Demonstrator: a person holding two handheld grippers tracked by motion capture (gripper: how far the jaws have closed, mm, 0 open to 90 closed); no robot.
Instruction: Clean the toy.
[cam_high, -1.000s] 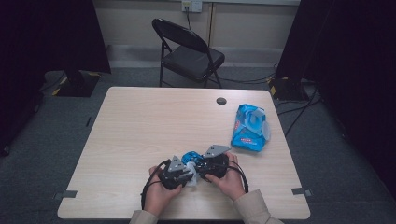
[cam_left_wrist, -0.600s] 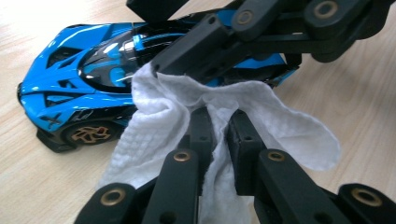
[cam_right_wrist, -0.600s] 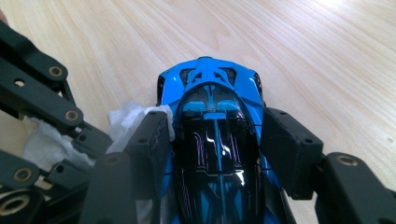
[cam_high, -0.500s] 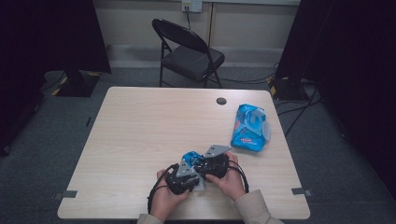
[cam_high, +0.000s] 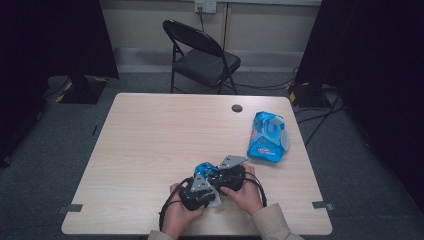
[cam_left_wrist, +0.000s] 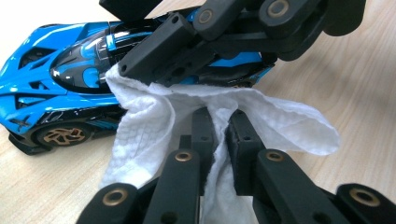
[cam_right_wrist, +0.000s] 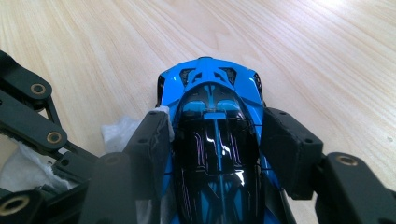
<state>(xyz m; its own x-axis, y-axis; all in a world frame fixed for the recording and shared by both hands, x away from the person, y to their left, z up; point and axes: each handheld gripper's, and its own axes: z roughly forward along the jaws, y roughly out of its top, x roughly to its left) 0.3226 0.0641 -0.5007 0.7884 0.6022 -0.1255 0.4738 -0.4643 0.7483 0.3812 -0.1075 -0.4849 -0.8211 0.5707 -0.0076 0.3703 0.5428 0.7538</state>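
While my right gripper (cam_right_wrist: 215, 154) clamps the blue car (cam_right_wrist: 215, 140) by its flanks at the near edge of the table (cam_high: 150, 140), well left of the wipes pack (cam_high: 267, 136), I judge it must hold firm so the car cannot roll. My left gripper (cam_left_wrist: 219, 135), jaws pinched shut on the wipe (cam_left_wrist: 154, 121), should press lightly along the car's side.

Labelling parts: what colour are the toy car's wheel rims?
Gold/bronze spoked rims on the glossy blue-and-black toy car; clearest in the left gripper view.
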